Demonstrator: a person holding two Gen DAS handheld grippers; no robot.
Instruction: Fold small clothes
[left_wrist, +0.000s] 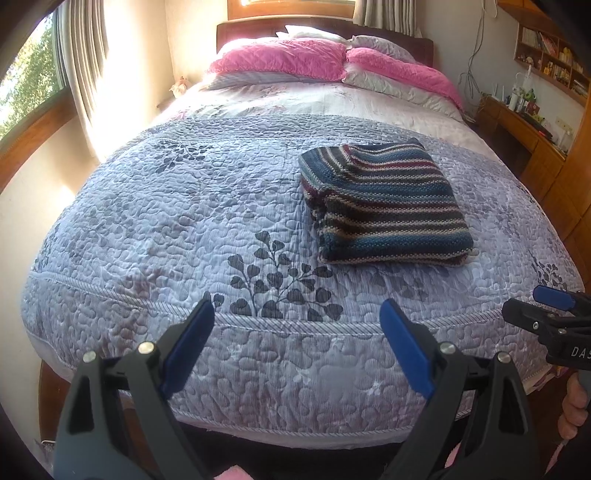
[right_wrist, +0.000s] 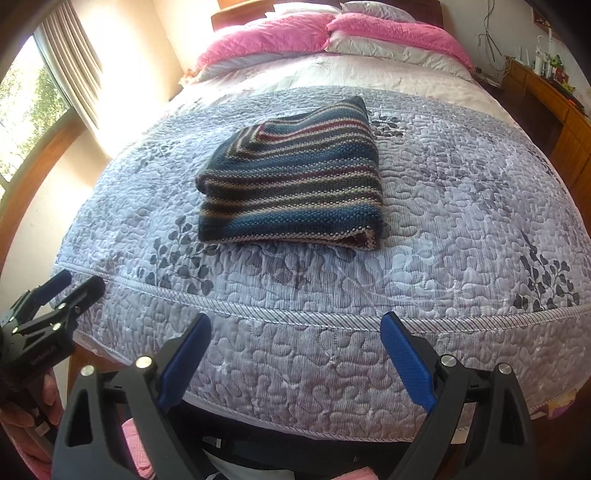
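The striped knit garment (left_wrist: 384, 203) lies folded in a thick rectangle on the bed's quilt (left_wrist: 184, 221), towards the foot edge and somewhat right of its middle. It looks soft, limp and fairly bulky; the coarse knit should grip well rather than slip, yet the layers would probably sag and slide apart if lifted by one corner. The two near corners, taken together, seem the safest hold. Bare quilt lies on every side, widest to the left. The pillows (left_wrist: 295, 59) sit well apart at the head. Left gripper (left_wrist: 299, 325) and right gripper (right_wrist: 295, 336) hover off the foot edge, jaws spread wide, holding nothing.
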